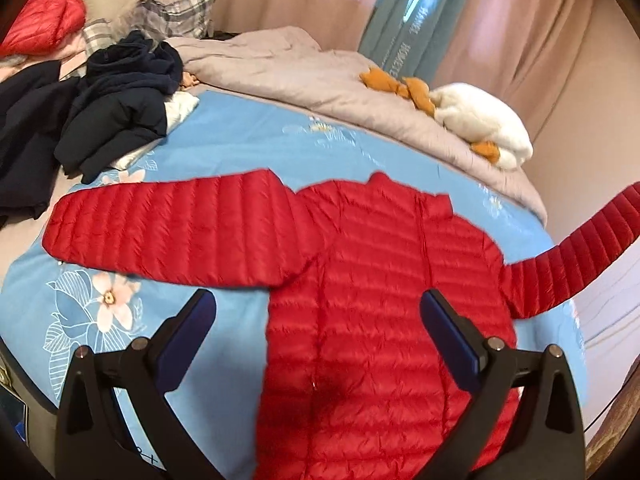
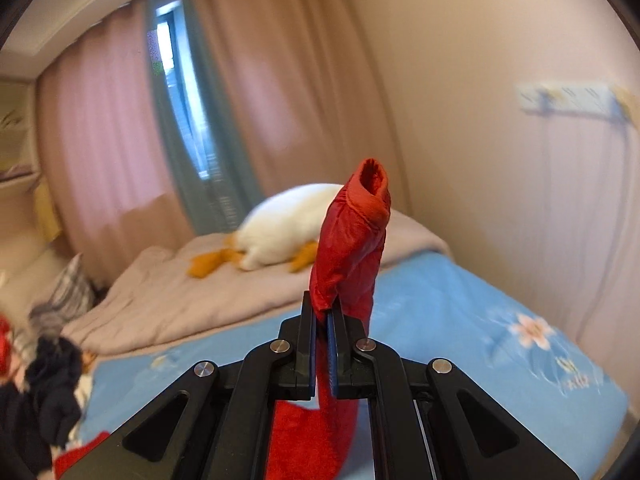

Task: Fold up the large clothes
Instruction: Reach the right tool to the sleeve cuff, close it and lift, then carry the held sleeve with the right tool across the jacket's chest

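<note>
Jacket [image 1: 372,304] flat on bed; left claw [image 1: 318,308] apart; right claw [image 2: 323,316] clamps sleeve cuff [image 2: 360,236].

A blue floral sheet [image 1: 248,148] covers the bed, with a grey quilt [image 1: 304,76] bunched along its far side. A white plush duck [image 1: 480,120] with orange feet lies on the quilt. Dark clothes [image 1: 120,96] are heaped near 1 plaid pillow [image 1: 188,12]. Pink curtains [image 2: 100,140] flank a teal one [image 2: 188,152].
</note>
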